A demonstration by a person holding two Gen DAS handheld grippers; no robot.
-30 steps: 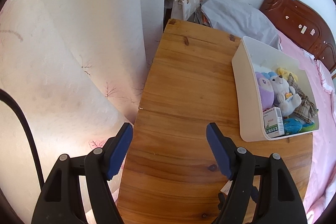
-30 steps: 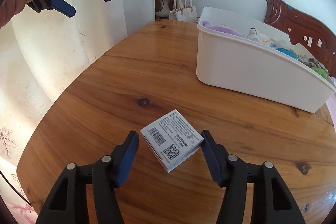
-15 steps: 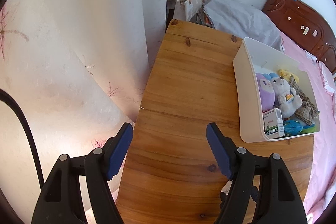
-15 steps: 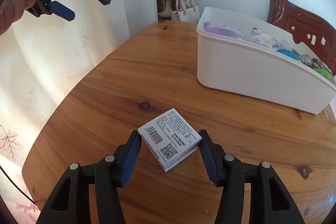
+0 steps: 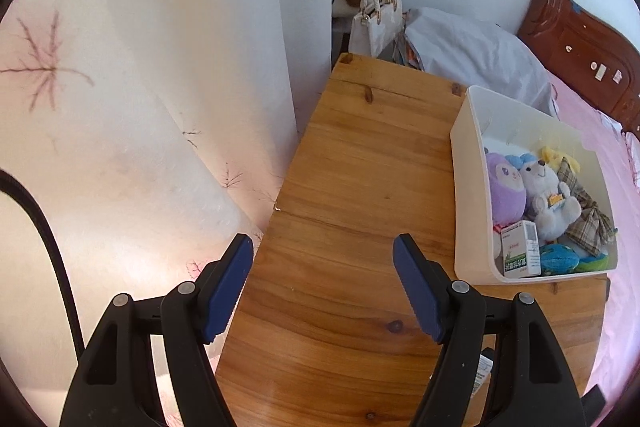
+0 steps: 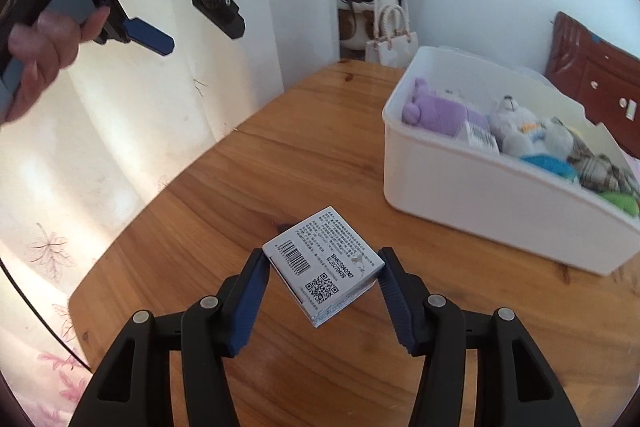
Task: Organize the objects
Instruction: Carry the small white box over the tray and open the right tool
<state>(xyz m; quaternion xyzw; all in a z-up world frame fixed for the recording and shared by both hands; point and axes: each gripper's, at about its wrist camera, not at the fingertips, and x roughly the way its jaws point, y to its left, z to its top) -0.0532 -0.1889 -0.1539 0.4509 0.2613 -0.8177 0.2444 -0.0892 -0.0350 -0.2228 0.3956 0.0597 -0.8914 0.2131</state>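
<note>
Right wrist view: my right claw (image 6: 322, 285) is clamped on the box (image 6: 325, 264), pads on two opposite corners, so it sits skewed, above the bench (image 6: 240, 195). I judge it is lifted clear, headed for the bin (image 6: 480, 187) to the right, where the toys and another box (image 5: 520, 247) already lie. My left claw (image 5: 322, 285) hangs apart, empty, high over the bench edge, likely kept out of the way.

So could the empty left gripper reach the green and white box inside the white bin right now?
Probably yes. The left gripper is open with nothing between its pads, the white bin has no lid, and the green and white box stands at the bin's near end. The plush toys beside it may crowd the fingers.
</note>
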